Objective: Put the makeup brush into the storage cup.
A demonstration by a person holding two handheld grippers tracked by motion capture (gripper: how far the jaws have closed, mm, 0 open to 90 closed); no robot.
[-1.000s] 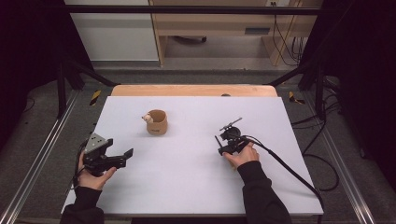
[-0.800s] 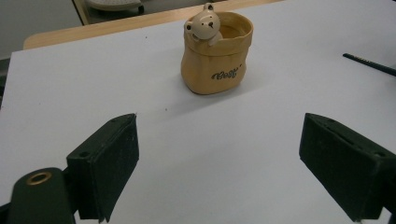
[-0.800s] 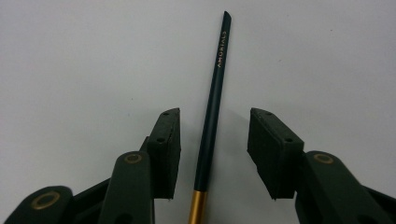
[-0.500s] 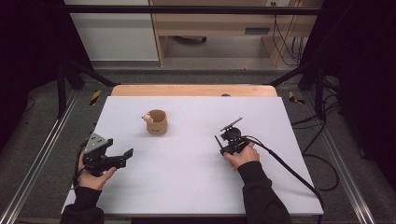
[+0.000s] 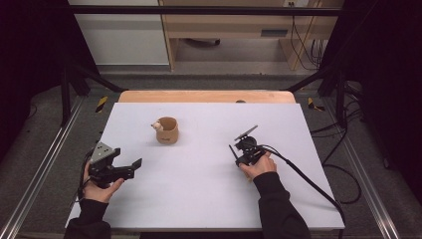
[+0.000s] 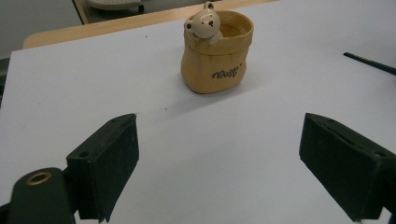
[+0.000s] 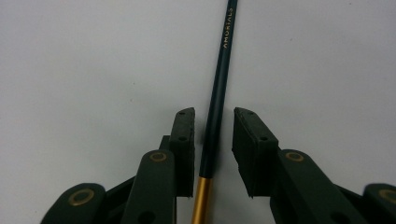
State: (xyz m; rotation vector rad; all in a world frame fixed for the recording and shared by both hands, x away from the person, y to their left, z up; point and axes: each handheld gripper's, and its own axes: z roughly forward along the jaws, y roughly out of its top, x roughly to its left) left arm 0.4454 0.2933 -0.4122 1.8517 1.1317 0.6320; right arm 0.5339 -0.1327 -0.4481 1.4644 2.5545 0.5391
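Note:
A dark green pencil (image 7: 219, 84) with a gold end lies flat on the white table (image 5: 199, 189); it also shows as a pencil (image 5: 232, 152) right of centre. My right gripper (image 7: 214, 116) points down over it, the gripper (image 5: 239, 159) held in a hand. Its jaws have just been closing, and the pencil lies between them with a small gap on each side. My left gripper (image 6: 222, 123) is wide open with nothing in it, the gripper (image 5: 124, 162) low at the table's left. It faces a tan cup (image 6: 217, 56) with a bear figure (image 6: 201, 23) on its rim.
The cup (image 5: 167, 132) stands upright left of centre towards the back. A wooden board edge (image 5: 206, 96) runs along the far side. A black cable (image 5: 303, 177) trails from the right gripper to the table's right front corner.

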